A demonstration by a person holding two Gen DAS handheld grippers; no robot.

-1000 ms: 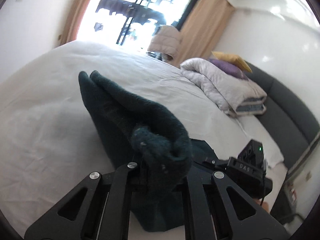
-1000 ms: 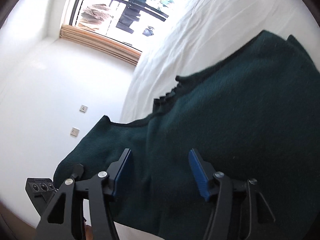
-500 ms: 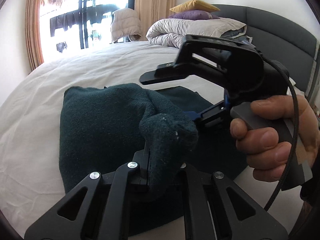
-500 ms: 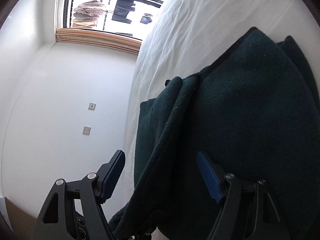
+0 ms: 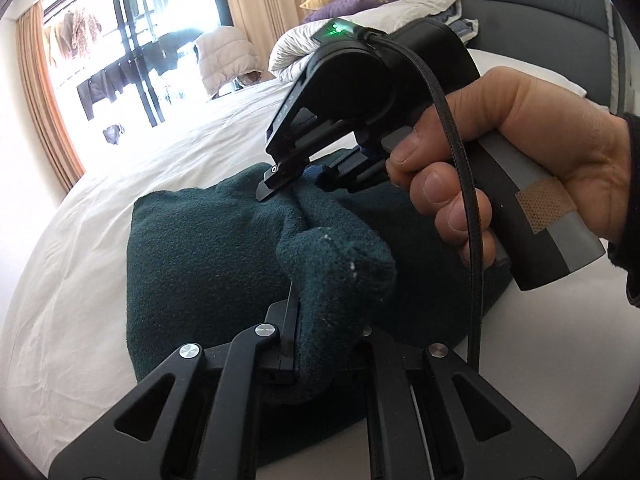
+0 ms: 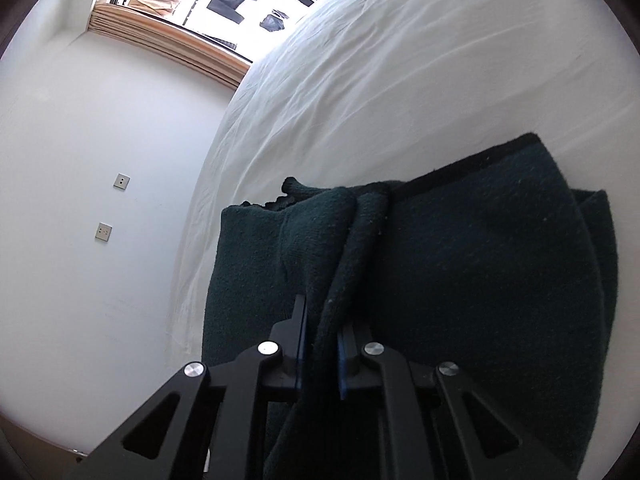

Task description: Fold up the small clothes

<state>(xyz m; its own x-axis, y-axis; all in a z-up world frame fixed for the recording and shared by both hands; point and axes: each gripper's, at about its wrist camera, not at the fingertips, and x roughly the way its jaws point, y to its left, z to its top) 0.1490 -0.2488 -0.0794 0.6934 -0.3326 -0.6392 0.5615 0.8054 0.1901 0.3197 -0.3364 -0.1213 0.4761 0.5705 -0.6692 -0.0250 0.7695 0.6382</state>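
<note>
A dark green knitted garment (image 5: 208, 264) lies partly folded on the white bed (image 5: 120, 184). My left gripper (image 5: 320, 344) is shut on a bunched fold of it, which stands up between the fingers. The right gripper (image 5: 304, 180), held by a hand (image 5: 520, 152), reaches in from the right onto the same ridge of cloth farther along. In the right wrist view the right gripper (image 6: 322, 344) has its jaws closing, and the blue pads (image 6: 343, 354) pinch a raised fold of the garment (image 6: 480, 280).
Behind the garment the white bed sheet (image 6: 360, 80) runs toward a window with curtains (image 5: 44, 92). A folded duvet (image 5: 304, 48) with yellow and purple pillows sits by the dark headboard (image 5: 540, 4). A white wall with sockets (image 6: 103, 231) borders the bed's side.
The right gripper's jaws have come together on a fold of the garment, from wide apart. The left gripper rolled and sank with its fold toward the bed; the right gripper now sits close by.
</note>
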